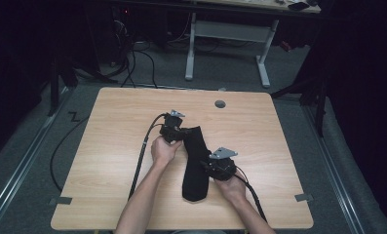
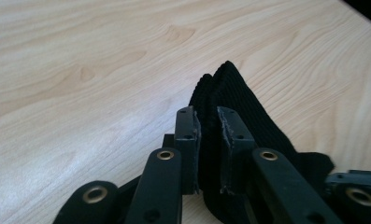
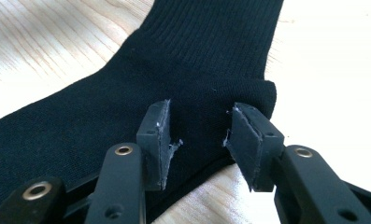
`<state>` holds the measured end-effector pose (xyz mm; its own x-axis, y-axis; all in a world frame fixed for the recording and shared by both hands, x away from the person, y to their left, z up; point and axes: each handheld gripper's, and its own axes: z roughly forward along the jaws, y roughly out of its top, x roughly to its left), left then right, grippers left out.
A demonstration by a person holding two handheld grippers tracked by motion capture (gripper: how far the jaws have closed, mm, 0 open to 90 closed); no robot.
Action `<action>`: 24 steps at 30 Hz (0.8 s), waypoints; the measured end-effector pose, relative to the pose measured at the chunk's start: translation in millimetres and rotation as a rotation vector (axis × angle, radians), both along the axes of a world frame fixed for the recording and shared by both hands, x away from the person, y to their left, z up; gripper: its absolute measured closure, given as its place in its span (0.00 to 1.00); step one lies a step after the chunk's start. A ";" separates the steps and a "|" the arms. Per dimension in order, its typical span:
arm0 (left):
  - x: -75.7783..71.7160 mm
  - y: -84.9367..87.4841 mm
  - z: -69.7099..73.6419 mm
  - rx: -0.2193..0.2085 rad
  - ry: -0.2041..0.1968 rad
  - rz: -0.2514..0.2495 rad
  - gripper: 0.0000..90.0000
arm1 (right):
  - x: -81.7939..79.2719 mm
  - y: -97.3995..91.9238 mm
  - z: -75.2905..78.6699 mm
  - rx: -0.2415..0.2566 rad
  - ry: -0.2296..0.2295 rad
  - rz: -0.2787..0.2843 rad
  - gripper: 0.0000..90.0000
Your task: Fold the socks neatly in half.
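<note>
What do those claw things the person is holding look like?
Both are black. The left gripper and the right gripper each have two flat black jaws on arms with brass-ringed holes; the pad edges look frayed and whitish. From above, a grey three-cornered plate tops each, and a black cable trails back. The forearms are bare, no sleeves.

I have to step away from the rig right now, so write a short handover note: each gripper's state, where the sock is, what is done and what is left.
Left gripper: shut on the ribbed cuff end of the black knitted sock, pinching a fold of the fabric just above the light wooden table.
Right gripper: jaws apart over the heel area, pads not pressing on the fabric.
Sock: lies lengthwise in the middle of the table, toe end towards the person.
Done: cuff end gripped.
Left: probably close the right gripper on the heel area, then fold or move the sock.
</note>
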<state>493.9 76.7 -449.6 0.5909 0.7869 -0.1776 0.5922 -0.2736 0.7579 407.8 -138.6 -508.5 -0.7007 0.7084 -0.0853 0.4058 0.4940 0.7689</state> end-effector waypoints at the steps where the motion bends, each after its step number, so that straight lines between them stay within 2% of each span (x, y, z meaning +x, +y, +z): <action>1: -1.9 -0.3 2.1 0.000 -0.011 -0.007 0.89 | 0.6 -0.5 0.0 0.003 0.003 -0.001 0.63; 5: -6.9 -1.1 6.7 -0.012 -0.034 -0.021 0.89 | 1.7 -1.3 0.1 0.012 0.014 -0.006 0.62; 10: -7.7 1.1 8.3 -0.021 -0.035 -0.038 0.89 | 0.8 -3.2 4.1 0.021 0.008 -0.025 0.62; 13: -8.0 3.5 9.4 -0.033 -0.034 -0.047 0.89 | -4.5 -4.8 12.7 0.064 -0.007 0.001 0.69; 15: -8.8 4.5 10.3 -0.044 -0.040 -0.053 0.89 | -7.8 -2.2 17.2 0.084 0.002 0.033 0.72; 20: -12.7 5.4 14.4 -0.057 -0.060 -0.083 0.89 | -8.2 15.8 15.6 0.052 0.037 0.096 0.75; 22: -14.6 6.1 16.7 -0.068 -0.064 -0.097 0.89 | -4.4 21.4 13.0 0.025 0.042 0.087 0.75; 24: -16.8 7.4 19.3 -0.079 -0.071 -0.112 0.89 | 1.3 23.7 9.4 0.025 0.059 0.065 0.75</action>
